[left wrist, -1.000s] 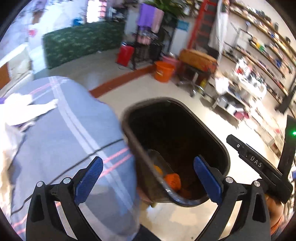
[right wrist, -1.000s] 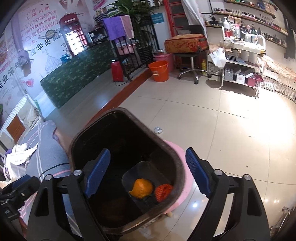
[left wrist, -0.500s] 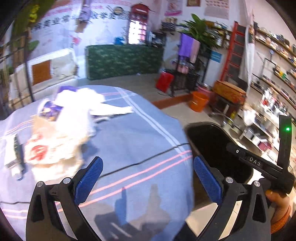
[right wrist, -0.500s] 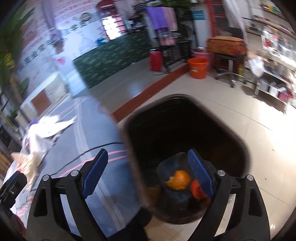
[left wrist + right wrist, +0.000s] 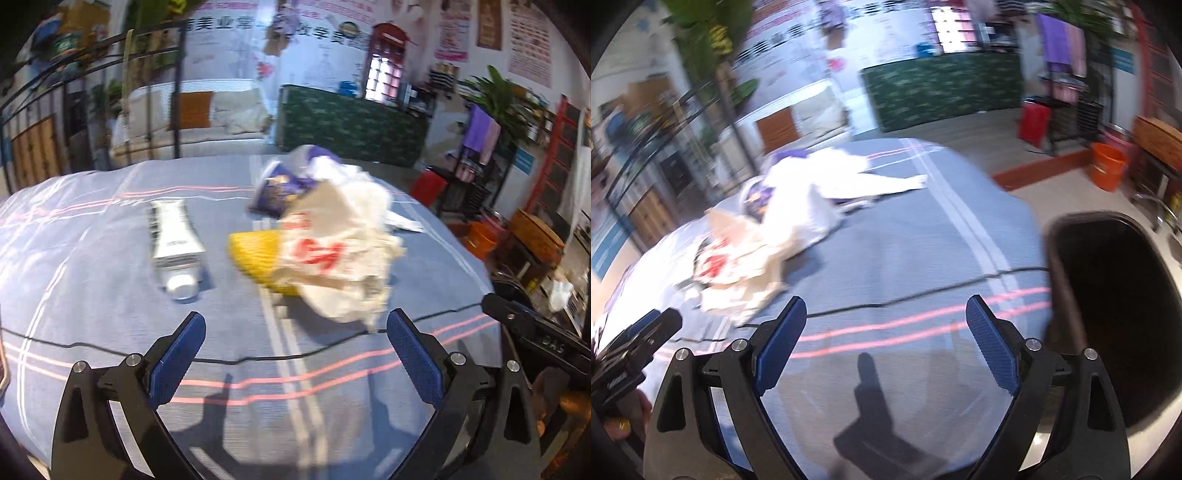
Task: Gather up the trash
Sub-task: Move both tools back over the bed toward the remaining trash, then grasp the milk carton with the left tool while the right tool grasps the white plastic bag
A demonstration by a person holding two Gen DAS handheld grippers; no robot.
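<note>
Both grippers are hovering over a round table draped in a grey-blue striped tablecloth point(image 5: 92, 266), and neither is touching anything. The left gripper point(image 5: 295, 349) is holding its blue-padded fingers spread wide with nothing between them; the right gripper point(image 5: 886, 338) is doing the same.

The trash is lying ahead of the left gripper, toward the far half of the table. A silver tube point(image 5: 175, 245) is lying flat, its long axis running roughly away from the gripper, its cap end pointing back toward the fingers and its flat crimped end pointing away. Just to its right, apart from it, a crumpled white bag with red print point(image 5: 332, 254) is sprawling over a yellow ribbed piece point(image 5: 258, 254) that is sticking out leftward from under it. Behind the bag a purple wrapper point(image 5: 277, 190) is leaning against the pile, with white crumpled paper point(image 5: 354, 177) beside it. In the right wrist view the same heap point(image 5: 746, 254) is sitting at the far left of the table, blurred, a long white strip point(image 5: 882, 182) stretching from it toward the right.

A thin black cable point(image 5: 923, 297) is crossing the cloth in front of the fingers. A dark trash bin point(image 5: 1115, 321) is standing just beside the table's right edge, mouth open upward.

Around the room, a green counter point(image 5: 351, 125), an orange bucket point(image 5: 1108, 166) on the tiled floor and a leafy plant point(image 5: 498, 92) are showing.
</note>
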